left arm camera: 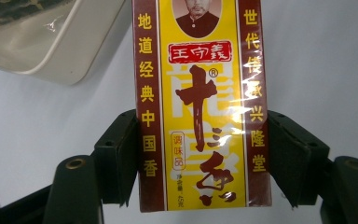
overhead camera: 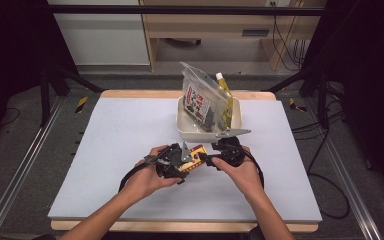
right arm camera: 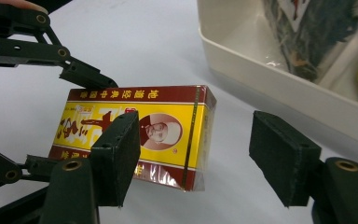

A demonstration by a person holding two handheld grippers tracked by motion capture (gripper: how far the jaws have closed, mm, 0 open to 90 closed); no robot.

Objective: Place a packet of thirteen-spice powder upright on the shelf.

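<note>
Pale grey table (overhead camera: 120, 150); white rectangular plastic tub (overhead camera: 185, 131) beyond. Yellow-and-maroon cellophaned cardboard box (overhead camera: 196, 156) sits clamped across its width in left claw (left arm camera: 200, 154), long axis towards the tub. Right claw (right arm camera: 205, 156) apart at the free end, probably clear.

A yellow and dark-red spice box (left arm camera: 200, 107), film-wrapped, lies face up just before the white tub (overhead camera: 187, 131).

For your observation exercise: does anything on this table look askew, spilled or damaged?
Nothing spilled or damaged. The clear packet leans tilted in the white tub, sticking up well above its rim.
</note>
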